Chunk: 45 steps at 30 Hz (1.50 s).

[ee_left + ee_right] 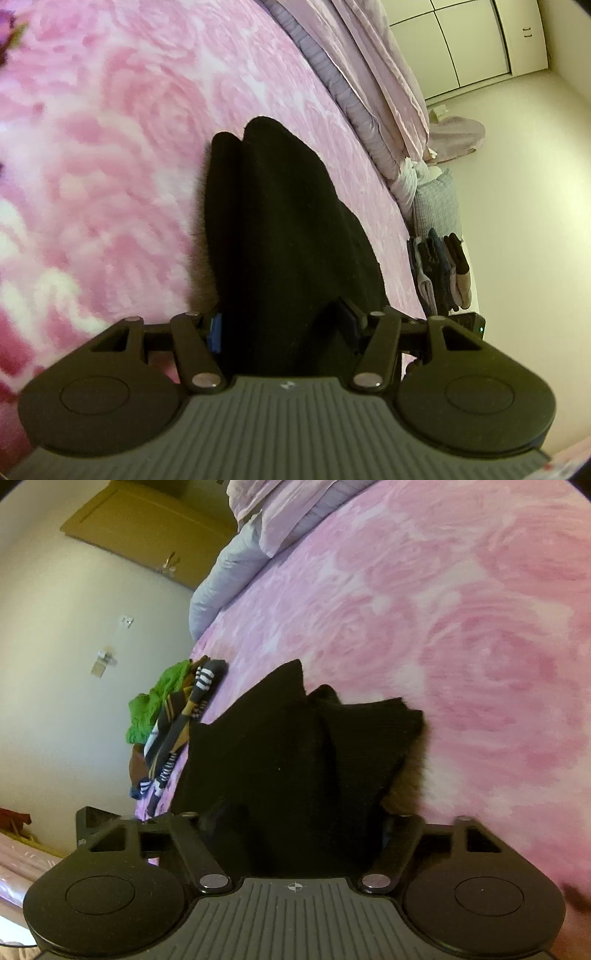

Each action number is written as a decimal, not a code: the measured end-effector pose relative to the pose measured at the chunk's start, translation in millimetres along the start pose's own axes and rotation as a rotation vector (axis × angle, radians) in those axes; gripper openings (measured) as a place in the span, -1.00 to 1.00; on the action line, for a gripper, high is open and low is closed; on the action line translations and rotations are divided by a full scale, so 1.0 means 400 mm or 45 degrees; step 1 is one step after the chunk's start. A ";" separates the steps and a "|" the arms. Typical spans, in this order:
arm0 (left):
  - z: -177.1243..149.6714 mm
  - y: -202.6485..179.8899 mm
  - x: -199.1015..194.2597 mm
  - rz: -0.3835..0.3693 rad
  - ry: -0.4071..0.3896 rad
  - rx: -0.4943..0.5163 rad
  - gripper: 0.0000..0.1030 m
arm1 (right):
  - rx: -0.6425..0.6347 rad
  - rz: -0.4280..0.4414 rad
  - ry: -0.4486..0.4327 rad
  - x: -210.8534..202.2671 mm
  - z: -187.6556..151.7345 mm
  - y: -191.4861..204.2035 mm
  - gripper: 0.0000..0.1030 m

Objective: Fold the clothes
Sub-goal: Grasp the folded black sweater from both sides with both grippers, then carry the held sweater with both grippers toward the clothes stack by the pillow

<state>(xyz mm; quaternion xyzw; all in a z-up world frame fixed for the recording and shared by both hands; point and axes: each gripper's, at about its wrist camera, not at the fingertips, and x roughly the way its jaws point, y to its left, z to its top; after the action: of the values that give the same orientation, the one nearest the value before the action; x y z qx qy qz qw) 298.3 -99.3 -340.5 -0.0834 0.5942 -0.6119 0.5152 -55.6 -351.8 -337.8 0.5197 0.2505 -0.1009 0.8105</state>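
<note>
Black cloth [280,236] on pink bed [110,147], a gripper at each end.
L gripper [282,328] half-wide w/ cloth bunched between blue pads, prob. pinning that end; R gripper [295,823] has cloth in its jaws too, grip unclear, likely to lift and fold. Socks pile [177,723] waits nearby at edge.

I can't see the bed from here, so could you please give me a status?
Left gripper shut on black garment. Right gripper: grip unclear. Sock pile beside it.
</note>
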 end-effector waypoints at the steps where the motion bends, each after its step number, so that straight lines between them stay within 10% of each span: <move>1: 0.001 -0.001 0.005 0.003 0.002 0.002 -0.02 | 0.013 0.004 0.002 0.007 0.002 -0.004 0.04; 6: -0.006 -0.014 0.008 0.031 -0.007 0.040 -0.29 | 0.041 -0.013 -0.027 0.012 -0.010 -0.009 -0.60; 12: -0.024 -0.054 -0.026 0.084 -0.050 0.114 -0.66 | -0.036 -0.101 -0.140 -0.022 -0.052 0.071 -0.68; 21: -0.059 -0.128 0.037 0.070 0.037 0.202 -0.71 | -0.019 -0.172 -0.250 -0.155 -0.121 0.086 -0.69; 32: -0.038 -0.235 0.111 0.155 0.052 0.269 -0.78 | 0.029 -0.067 -0.190 -0.209 -0.004 -0.013 -0.69; 45: 0.154 -0.760 0.281 -0.069 0.237 0.350 -0.80 | 0.216 -0.229 -0.406 -0.704 0.181 0.163 -0.69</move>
<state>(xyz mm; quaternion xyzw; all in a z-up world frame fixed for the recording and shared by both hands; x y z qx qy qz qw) 129.6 -293.0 -133.3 0.0289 0.5477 -0.7060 0.4480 -246.7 -415.1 -118.1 0.5393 0.1548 -0.2747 0.7809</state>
